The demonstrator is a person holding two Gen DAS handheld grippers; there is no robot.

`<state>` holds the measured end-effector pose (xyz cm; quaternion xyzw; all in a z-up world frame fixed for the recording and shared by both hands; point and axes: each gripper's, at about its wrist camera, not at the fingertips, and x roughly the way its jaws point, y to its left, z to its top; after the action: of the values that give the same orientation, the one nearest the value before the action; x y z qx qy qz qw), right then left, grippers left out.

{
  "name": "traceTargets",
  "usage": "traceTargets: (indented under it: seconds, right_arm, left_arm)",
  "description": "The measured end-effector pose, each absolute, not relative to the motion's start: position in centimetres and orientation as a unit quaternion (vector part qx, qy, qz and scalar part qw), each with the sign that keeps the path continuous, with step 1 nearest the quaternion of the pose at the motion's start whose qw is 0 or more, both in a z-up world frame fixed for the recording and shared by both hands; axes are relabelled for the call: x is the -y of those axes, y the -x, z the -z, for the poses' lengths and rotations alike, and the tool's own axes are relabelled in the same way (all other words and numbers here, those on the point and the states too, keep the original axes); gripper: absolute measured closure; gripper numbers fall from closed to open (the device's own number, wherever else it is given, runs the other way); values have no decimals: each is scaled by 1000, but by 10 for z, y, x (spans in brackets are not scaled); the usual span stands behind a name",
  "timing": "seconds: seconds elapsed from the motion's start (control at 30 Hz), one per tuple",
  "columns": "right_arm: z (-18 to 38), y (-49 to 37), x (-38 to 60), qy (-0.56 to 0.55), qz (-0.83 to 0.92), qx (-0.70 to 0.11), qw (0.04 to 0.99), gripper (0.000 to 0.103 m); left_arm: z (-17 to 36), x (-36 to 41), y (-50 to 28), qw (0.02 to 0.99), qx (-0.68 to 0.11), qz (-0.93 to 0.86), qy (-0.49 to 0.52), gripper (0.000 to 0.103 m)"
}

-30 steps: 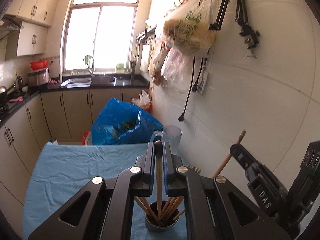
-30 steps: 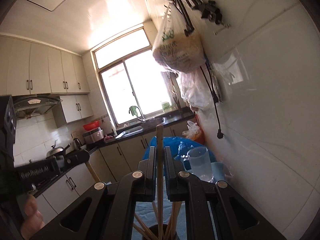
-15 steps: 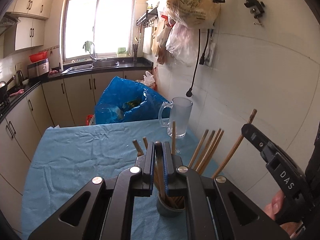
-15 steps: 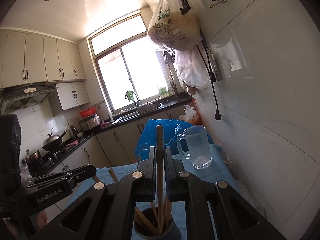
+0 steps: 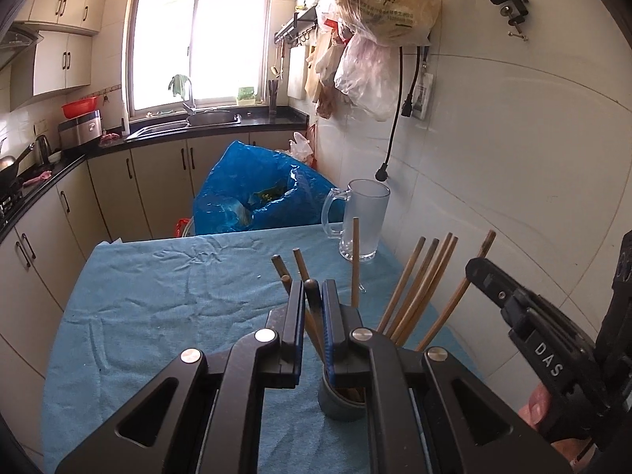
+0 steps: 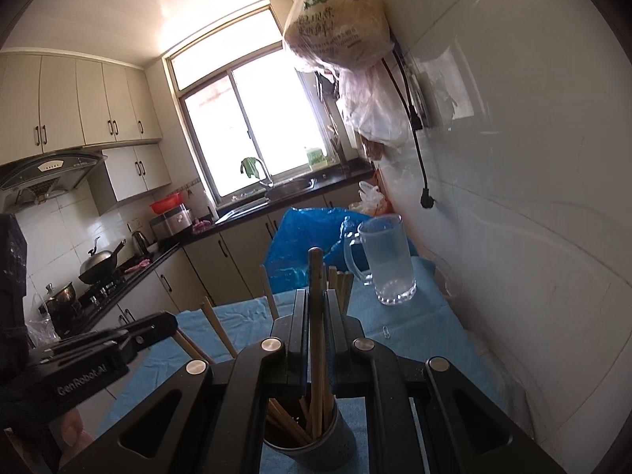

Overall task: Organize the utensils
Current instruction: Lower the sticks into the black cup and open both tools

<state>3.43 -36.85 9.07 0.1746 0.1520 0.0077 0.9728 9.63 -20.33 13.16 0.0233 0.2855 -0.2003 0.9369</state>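
Observation:
A dark grey holder cup (image 5: 339, 405) stands on the blue cloth (image 5: 166, 308) and holds several wooden chopsticks (image 5: 414, 288) that fan out. My left gripper (image 5: 314, 290) is shut on one chopstick (image 5: 312, 300) whose lower end reaches into the cup. My right gripper (image 6: 316, 308) is shut on another chopstick (image 6: 316, 316), upright, its lower end inside the cup (image 6: 316, 446). The right gripper's body (image 5: 525, 328) shows at the right of the left wrist view; the left gripper's body (image 6: 98, 351) shows at the left of the right wrist view.
A frosted glass mug (image 5: 361, 217) stands at the cloth's far right corner by the tiled wall (image 5: 513, 158). A blue plastic bag (image 5: 252, 193) sits behind the table. Kitchen cabinets (image 5: 39, 237) run along the left. A small clip (image 6: 386, 331) lies on the cloth.
Both grippers have risen and pulled back from the cup while still holding their chopsticks. More of the cloth and the fanned chopsticks shows now.

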Motion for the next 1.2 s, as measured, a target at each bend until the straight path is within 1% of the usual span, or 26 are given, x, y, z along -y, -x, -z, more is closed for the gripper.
traceTargets:
  seconds: [0.5,0.87,0.93,0.97,1.0,1.03,1.1,1.2]
  right_arm:
    - [-72,-55,373,-178,-12,-190,965,95]
    - [-71,-62,374,-176,-20,-200,964,94]
    - [-73,-61,375,-177,-25,-202,963,93]
    - [-74,-60,374,-175,-24,-201,963,92]
    - [-75,-58,374,-173,-24,-198,964,89]
    - [-77,-56,374,-174,-23,-193,965,89]
    - [-81,-52,375,-178,-25,-186,966,89]
    - [-89,-45,375,-178,-23,-176,968,83]
  left_arm:
    - [-126,198,-106,938,-293,186,-16,94]
    - [-124,194,-108,937,-298,184,-14,93]
    - [-124,194,-108,937,-298,183,-14,90]
    - [-124,193,-108,937,-297,183,-12,84]
    - [-125,193,-108,937,-297,182,-9,75]
    - [-125,191,-107,939,-295,179,-5,71]
    - [-128,188,-105,940,-290,180,0,70]
    - [-132,183,-104,941,-288,179,8,70]
